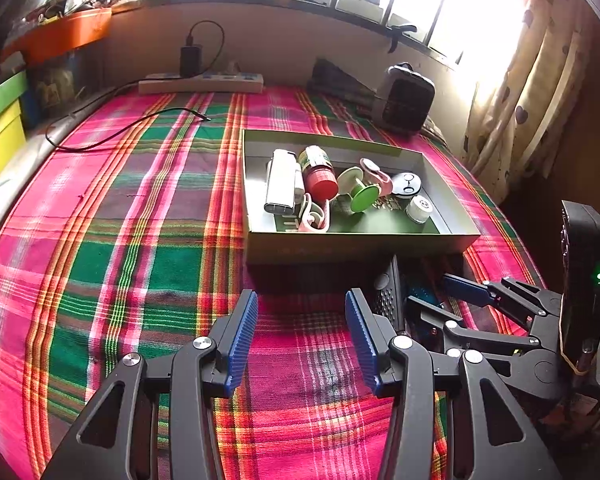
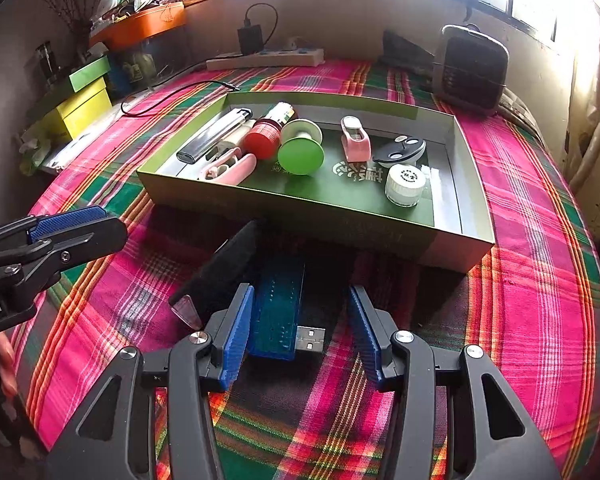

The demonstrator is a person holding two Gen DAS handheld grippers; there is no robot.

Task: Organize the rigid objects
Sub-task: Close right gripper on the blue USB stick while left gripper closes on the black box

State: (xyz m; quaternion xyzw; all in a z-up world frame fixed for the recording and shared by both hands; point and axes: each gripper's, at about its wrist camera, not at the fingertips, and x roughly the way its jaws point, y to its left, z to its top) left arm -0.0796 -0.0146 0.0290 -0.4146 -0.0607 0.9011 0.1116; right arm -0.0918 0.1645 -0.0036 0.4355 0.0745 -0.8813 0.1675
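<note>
A shallow green box [image 2: 300, 205] sits on the plaid cloth and holds a white case [image 2: 214, 134], a red-capped bottle [image 2: 266, 138], a green spool [image 2: 301, 154], a pink clip [image 2: 355, 140], a white jar [image 2: 405, 184] and other small items. In front of the box lie a translucent blue USB stick [image 2: 278, 312] and a black remote-like bar [image 2: 224, 276]. My right gripper [image 2: 300, 294] is open, straddling the stick; its right pad is clear of the stick. My left gripper [image 1: 301, 298] is open over bare cloth, left of the right gripper [image 1: 432, 296].
A power strip [image 1: 200, 82] with a black charger and a loose cable [image 1: 132, 128] lies along the far edge. A small dark heater [image 1: 404, 100] stands behind the box, a curtain [image 1: 532, 80] hangs at the right, and yellow and green boxes [image 1: 0, 136] stand at the left.
</note>
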